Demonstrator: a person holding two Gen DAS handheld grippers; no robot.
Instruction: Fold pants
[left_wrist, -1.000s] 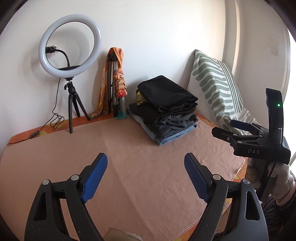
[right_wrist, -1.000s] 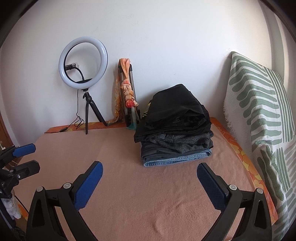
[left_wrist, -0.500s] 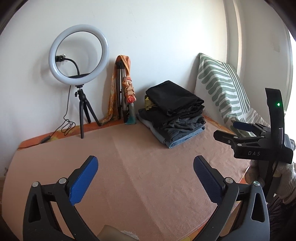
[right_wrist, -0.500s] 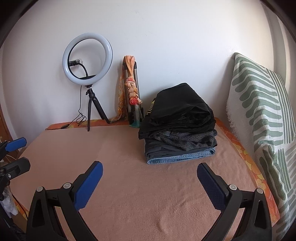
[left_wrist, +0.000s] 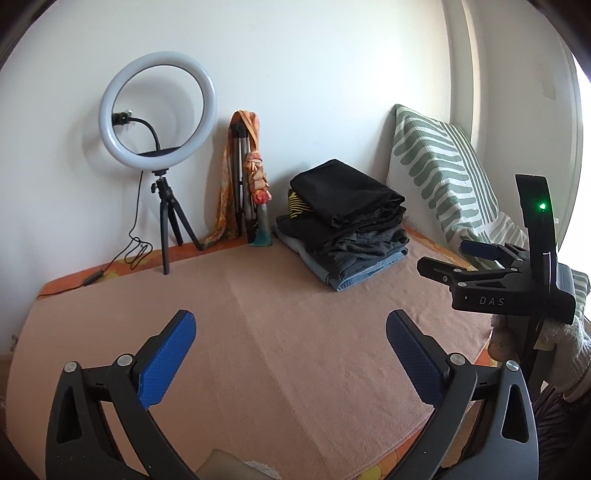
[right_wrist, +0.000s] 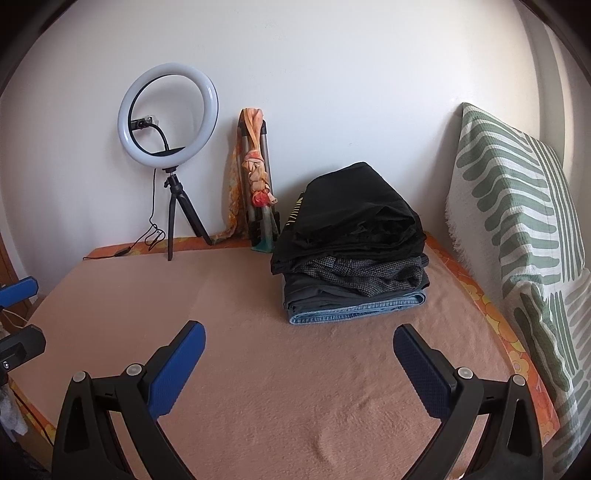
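Observation:
A stack of folded clothes (left_wrist: 343, 221) (right_wrist: 351, 243) sits at the back of the bed: black pants on top, a grey checked pair under them, blue jeans at the bottom. My left gripper (left_wrist: 289, 318) hangs open over the bare peach blanket (left_wrist: 258, 314), nothing between its blue pads. My right gripper (right_wrist: 298, 329) is open too, empty, pointing at the stack from the front. In the left wrist view the right gripper (left_wrist: 443, 254) shows at the right, held by a gloved hand. The left gripper (right_wrist: 26, 314) peeks in at the left edge of the right wrist view.
A ring light on a small tripod (left_wrist: 159, 107) (right_wrist: 168, 114) stands at the back left, its cable trailing on the bed. A folded tripod with an orange scarf (left_wrist: 247, 177) leans on the wall. A green-striped pillow (right_wrist: 517, 221) lines the right side.
The left gripper's jaws have spread wider. The left view has shifted a little, so the ring light and stack sit lower and further right. The right gripper has stayed put.

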